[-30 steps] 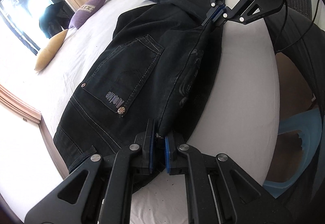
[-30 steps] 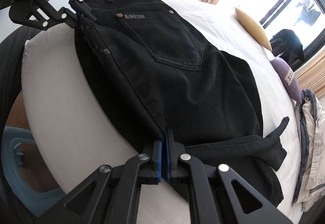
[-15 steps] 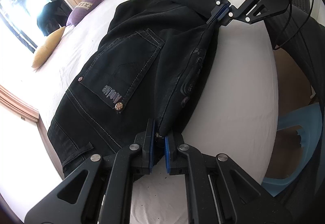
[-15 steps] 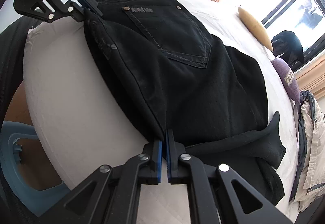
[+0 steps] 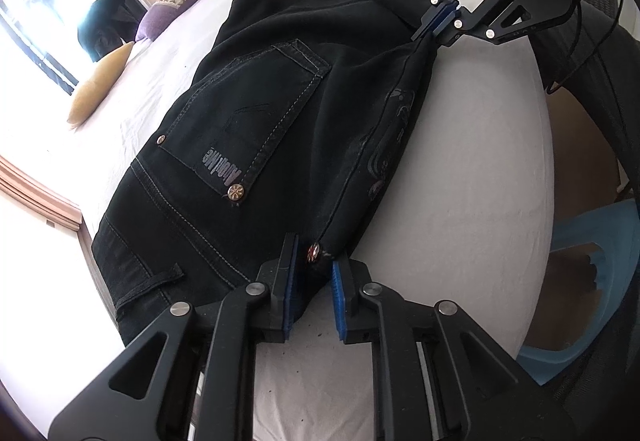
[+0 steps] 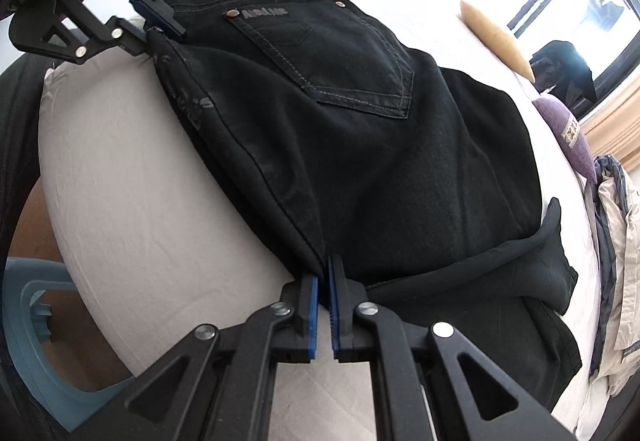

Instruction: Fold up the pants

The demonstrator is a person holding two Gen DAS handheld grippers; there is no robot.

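Daylight pours in from the window (image 5: 48, 21), which is blown out to near white in both wrist views, and the wall beside it glares the same way. The white bed sheet (image 5: 480, 161) reads bright and evenly lit, with a soft shadow along the edge of the black pants (image 6: 360, 145), whose dark cloth swallows most detail apart from pale stitching. Both pictures are sharp in the middle but bend strongly outward, with dark vignetted corners.
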